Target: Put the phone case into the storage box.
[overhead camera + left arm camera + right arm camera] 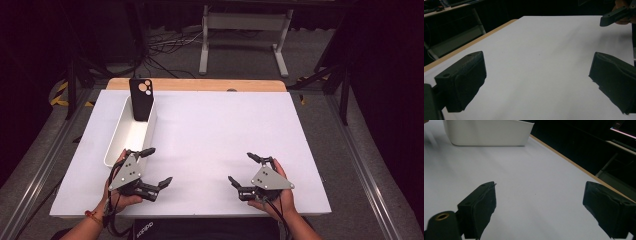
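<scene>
A black phone case (141, 98) stands upright, leaning in the far end of a long white bin (120, 135). My left gripper (159, 166) is held in a hand near the table's front left, just right of the bin's near end, open with nothing between its jaws. My right gripper (242, 168) is held near the front right, also open and holding nothing. The two grippers face each other across bare white tabletop (210, 130). In the left gripper view my left gripper (537, 82) gapes wide. In the right gripper view my right gripper (540, 205) is wide too, with the bin (486, 132) beyond it.
A wooden strip (200, 85) runs along the table's far edge. Beyond it, a white frame stand (245, 30) and cables lie on the floor. A fingertip of the right gripper (614, 16) shows at the top right of the left gripper view.
</scene>
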`<state>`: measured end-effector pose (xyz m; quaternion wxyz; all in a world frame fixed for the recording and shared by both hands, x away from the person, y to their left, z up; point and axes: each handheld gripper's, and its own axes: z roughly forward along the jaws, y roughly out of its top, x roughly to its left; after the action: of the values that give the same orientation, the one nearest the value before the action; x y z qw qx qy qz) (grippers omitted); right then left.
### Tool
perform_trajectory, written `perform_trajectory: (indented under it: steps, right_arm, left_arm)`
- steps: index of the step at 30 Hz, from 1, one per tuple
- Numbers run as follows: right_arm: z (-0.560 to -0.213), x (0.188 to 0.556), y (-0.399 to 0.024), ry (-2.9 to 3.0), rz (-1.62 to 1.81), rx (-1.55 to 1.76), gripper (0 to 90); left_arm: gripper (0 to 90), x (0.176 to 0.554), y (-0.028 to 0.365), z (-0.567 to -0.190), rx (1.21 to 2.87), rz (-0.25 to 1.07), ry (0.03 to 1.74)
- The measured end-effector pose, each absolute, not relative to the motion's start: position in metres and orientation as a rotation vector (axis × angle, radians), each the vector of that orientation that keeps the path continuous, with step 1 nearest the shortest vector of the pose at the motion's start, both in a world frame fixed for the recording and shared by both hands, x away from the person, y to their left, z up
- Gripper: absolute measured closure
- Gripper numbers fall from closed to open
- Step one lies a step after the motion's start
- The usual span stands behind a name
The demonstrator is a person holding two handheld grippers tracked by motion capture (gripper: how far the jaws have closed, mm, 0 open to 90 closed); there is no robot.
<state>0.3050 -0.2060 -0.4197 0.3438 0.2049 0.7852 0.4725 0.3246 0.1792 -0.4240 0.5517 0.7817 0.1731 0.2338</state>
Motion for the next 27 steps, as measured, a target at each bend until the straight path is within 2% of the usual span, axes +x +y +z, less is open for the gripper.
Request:
perform_trajectory:
  steps: [27]
  right_arm:
    - [-0.4196, 0.3042, -0.2067, 2.05, 1.239, 0.546, 12.7]
  left_arm:
    - [2.7, 0.3211, 0.1755, -0.4244, 1.859, 0.56, 0.436]
